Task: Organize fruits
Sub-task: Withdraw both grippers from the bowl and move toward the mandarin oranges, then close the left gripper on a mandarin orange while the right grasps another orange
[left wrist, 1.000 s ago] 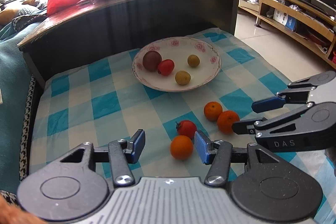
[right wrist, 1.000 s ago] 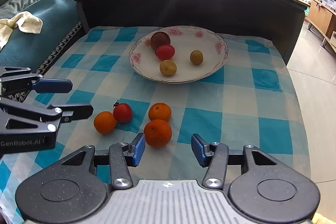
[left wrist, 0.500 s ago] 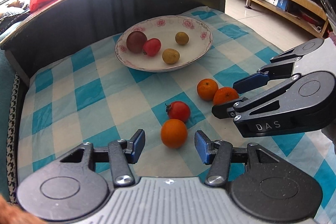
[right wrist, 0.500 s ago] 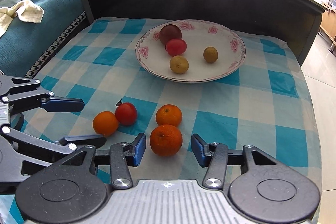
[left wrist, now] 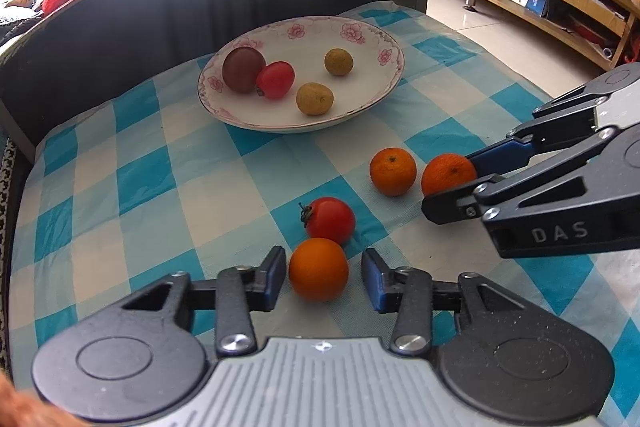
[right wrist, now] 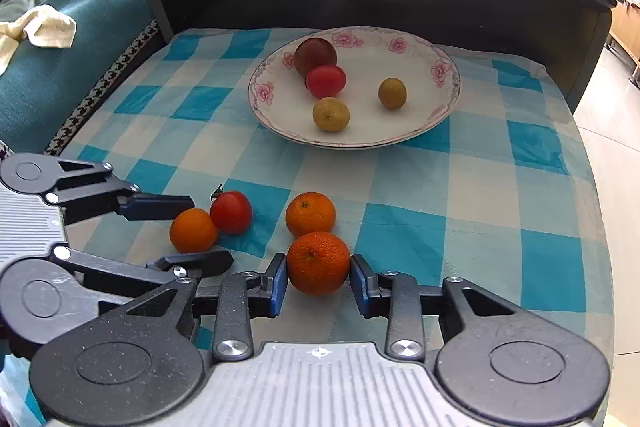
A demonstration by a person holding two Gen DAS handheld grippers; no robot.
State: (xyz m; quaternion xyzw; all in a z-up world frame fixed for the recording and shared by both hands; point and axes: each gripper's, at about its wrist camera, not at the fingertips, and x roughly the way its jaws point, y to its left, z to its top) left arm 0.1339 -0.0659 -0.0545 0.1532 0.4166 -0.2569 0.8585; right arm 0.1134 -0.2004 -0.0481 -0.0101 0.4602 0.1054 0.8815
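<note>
Left wrist view: the left gripper (left wrist: 324, 281) straddles a smooth orange (left wrist: 318, 269) on the checked cloth (left wrist: 160, 163), its jaws closing; the left pad sits just beside the peel, while a sliver of cloth shows at the right pad, so nothing is gripped yet. A red tomato (left wrist: 331, 219) touches that orange at its 12 o'clock. Toward 2 o'clock lies a loose orange (left wrist: 393, 171), and beside it a dimpled orange (left wrist: 448, 173) sits between the jaws of the right gripper (left wrist: 448, 187), which enters from 3 o'clock.

From the right wrist view, the right gripper (right wrist: 318, 281) is closing too, with both blue pads pressed against the dimpled orange (right wrist: 318, 263) (the peel fills the whole gap). The loose orange (right wrist: 310, 214) touches it at 12 o'clock.

At 12 o'clock on the cloth stands the flowered plate (left wrist: 372, 39), holding a dark plum-coloured fruit (left wrist: 243, 69), a red tomato-like fruit (left wrist: 275, 79) touching it, and two small yellow-brown fruits (left wrist: 314, 99), apart from each other.
</note>
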